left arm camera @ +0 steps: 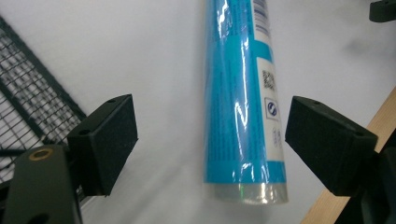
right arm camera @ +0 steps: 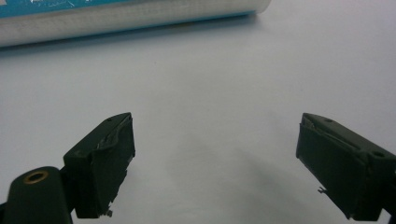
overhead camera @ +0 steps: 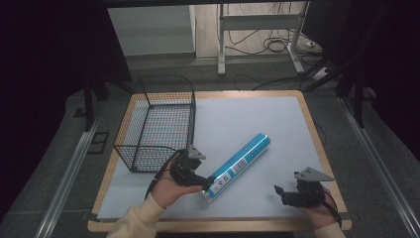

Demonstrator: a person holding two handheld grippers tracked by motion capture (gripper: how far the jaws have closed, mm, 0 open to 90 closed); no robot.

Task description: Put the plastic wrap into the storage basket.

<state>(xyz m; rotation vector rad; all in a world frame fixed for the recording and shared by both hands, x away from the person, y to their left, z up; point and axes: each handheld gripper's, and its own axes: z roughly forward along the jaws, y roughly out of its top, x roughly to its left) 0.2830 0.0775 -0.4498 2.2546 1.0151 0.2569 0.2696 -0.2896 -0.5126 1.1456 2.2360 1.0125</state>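
Spreading across the middle of the high view, the white table mat (overhead camera: 247, 119) carries everything, largest first: the black wire basket (overhead camera: 157, 124) stands at centre left, empty as far as the mesh shows. Next comes the blue tube (overhead camera: 238, 166), lying flat on the mat and running diagonally from lower centre up toward the right, its near capped end just beside the basket's lower right corner. The left gripper (overhead camera: 204, 184) sits at that near end; in the left gripper view its jaws stand spread, one on each side of the blue tube (left arm camera: 243, 102), neither pad clearly touching it. The right gripper (overhead camera: 280, 192) rests in the lower right of the frame, well apart from the tube, jaws also spread over bare mat.

The risk, as I judge it, lies in the grip point: pinching so close to the end leaves most of the tube hanging beyond the pads, so it may pivot, sag or roll away on the glossy wrap, and its far end could catch the basket rim.
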